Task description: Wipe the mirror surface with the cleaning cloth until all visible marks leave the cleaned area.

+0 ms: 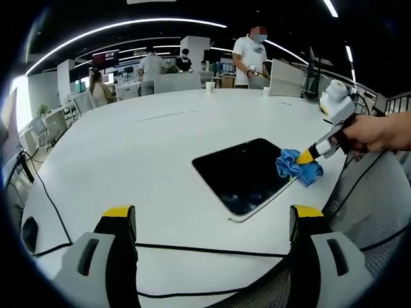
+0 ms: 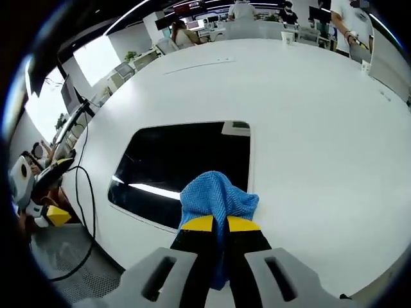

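Centre frame, the dark rectangular glass mirror [image 2: 186, 163] gleams glossy, throwing back ceiling lights; the crumpled blue microfibre cloth [image 2: 217, 199] looks soft and nubbly (finely textured), lying on the smooth, matt white tabletop [image 2: 308, 128].

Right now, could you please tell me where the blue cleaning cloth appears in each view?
Left gripper view: blue cleaning cloth right of centre, on the mirror's right edge, held by the right gripper.
Right gripper view: cloth lower centre, bunched above the gripper's tips.
Shared landmark: the dark mirror.
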Demonstrator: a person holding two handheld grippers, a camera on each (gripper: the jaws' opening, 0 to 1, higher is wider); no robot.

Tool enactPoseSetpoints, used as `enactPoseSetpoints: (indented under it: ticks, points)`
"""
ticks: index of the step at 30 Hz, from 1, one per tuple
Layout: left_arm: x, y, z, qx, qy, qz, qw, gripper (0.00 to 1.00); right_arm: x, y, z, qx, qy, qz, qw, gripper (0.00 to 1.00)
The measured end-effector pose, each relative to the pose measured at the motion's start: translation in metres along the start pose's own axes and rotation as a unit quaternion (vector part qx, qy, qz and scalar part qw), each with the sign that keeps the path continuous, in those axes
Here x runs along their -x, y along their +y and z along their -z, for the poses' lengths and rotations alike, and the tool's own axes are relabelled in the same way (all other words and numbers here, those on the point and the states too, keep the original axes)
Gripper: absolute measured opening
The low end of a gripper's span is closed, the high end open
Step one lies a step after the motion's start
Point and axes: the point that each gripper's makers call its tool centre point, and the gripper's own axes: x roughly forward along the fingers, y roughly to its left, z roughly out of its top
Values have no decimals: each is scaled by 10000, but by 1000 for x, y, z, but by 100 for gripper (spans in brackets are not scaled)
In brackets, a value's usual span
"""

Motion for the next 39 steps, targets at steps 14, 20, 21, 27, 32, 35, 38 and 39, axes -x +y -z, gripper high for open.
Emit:
enactPoseSetpoints:
  ticks: [14,20,21,27,32,35,38,39]
  points:
    - [-1,0,1,16,21,33,10000,99,-11,-3,-18,88,15,9,10000,0]
    - [-1,0,2,24,20,30,10000,99,-16,-6,-26,124,8,26,9999,0]
    - [-1,0,1,27,17,30,10000,99,-17,-6,-28,143,4,32,9999,0]
    - [-1,0,1,30,10,40,10000,99,-22,-7,-35,161,19,32,9999,0]
    - [0,0,1,41,5,28,10000,99,-27,-9,-43,168,30,38,9998,0]
    - [0,1,1,44,-4,14,10000,99,-30,-9,-47,183,37,47,9998,0]
    - [0,1,1,49,-1,8,10000,99,-32,-10,-52,195,34,57,9998,0]
    - [0,1,0,51,-6,5,10000,99,-34,-11,-54,211,27,62,9998,0]
